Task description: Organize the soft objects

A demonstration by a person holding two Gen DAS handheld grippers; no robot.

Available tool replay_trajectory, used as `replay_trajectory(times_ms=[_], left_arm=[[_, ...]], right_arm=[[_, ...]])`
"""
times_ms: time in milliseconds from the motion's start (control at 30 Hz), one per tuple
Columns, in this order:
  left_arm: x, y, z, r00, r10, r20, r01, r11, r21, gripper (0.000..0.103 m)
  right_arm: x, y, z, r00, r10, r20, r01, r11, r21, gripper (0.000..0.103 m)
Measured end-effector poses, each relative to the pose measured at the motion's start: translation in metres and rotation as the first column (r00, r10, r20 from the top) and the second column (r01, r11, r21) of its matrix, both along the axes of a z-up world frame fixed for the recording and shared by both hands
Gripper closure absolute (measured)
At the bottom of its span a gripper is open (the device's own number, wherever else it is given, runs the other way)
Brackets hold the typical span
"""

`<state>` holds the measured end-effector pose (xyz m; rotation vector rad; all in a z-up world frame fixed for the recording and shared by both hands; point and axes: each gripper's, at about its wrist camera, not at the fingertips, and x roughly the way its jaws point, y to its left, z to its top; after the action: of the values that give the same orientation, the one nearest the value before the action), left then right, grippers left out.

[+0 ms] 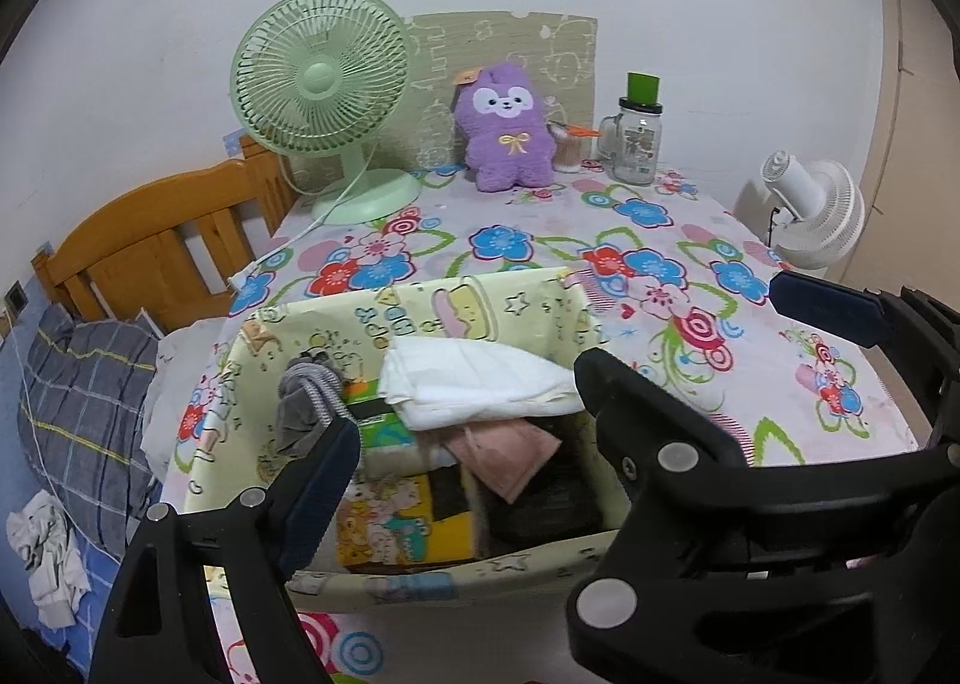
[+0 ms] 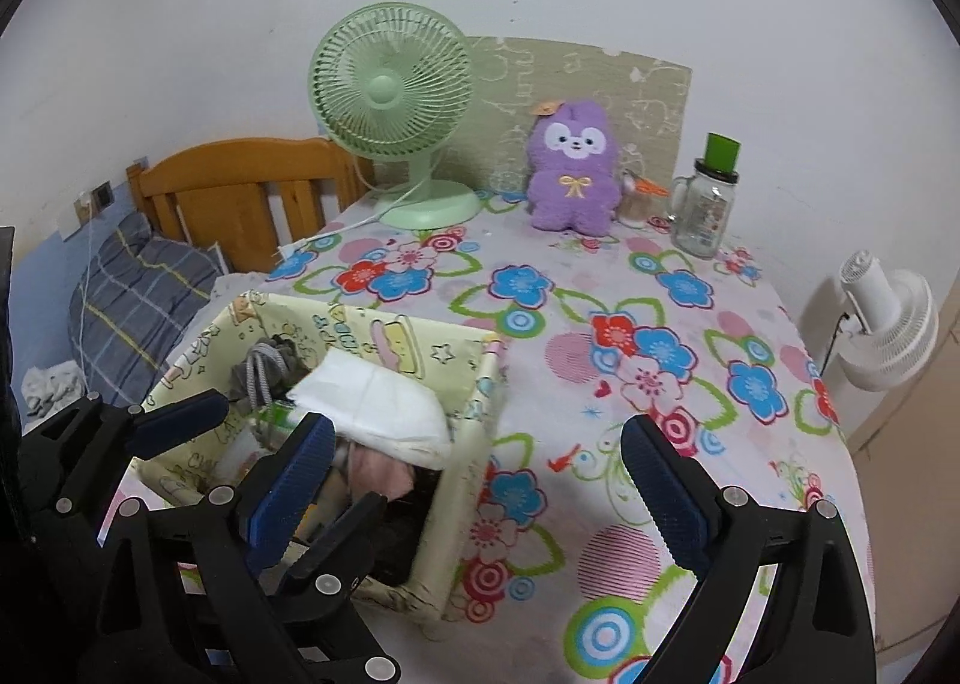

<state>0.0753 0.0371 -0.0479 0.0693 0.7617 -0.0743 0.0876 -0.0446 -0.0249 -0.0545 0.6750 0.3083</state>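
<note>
**Fabric bin with soft items on flowered table**

Nearest: left gripper (image 1: 456, 444) spread wide over the fabric bin (image 1: 528, 294), nothing between its pads. Right gripper (image 2: 480, 480) just right of the bin, equally agape, empty. Inside the bin: white folded cloth (image 1: 480, 378), pink cloth (image 1: 510, 450), grey sock (image 1: 306, 402). Beyond the bin: purple plush (image 1: 510, 126), flanked by green fan (image 1: 321, 78) and glass jar (image 1: 637, 144).
</note>
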Motion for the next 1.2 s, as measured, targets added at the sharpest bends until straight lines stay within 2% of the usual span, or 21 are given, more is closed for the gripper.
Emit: replay_trajectory(times_ms=[700,1200], left_arm=[[-0.001,-0.060,0.006,0.998,-0.060,0.007,0.059,0.998,0.012,0.013],[-0.004,-0.082,0.015,0.999,-0.023,0.032,0.023,1.000,0.004,0.010]], right_arm=[[-0.007,-0.063,-0.004,0.996,-0.084,-0.030,0.085,0.996,0.035,0.005],[-0.011,-0.106,-0.001,0.991,-0.135,0.001,0.135,0.990,0.051,0.005]])
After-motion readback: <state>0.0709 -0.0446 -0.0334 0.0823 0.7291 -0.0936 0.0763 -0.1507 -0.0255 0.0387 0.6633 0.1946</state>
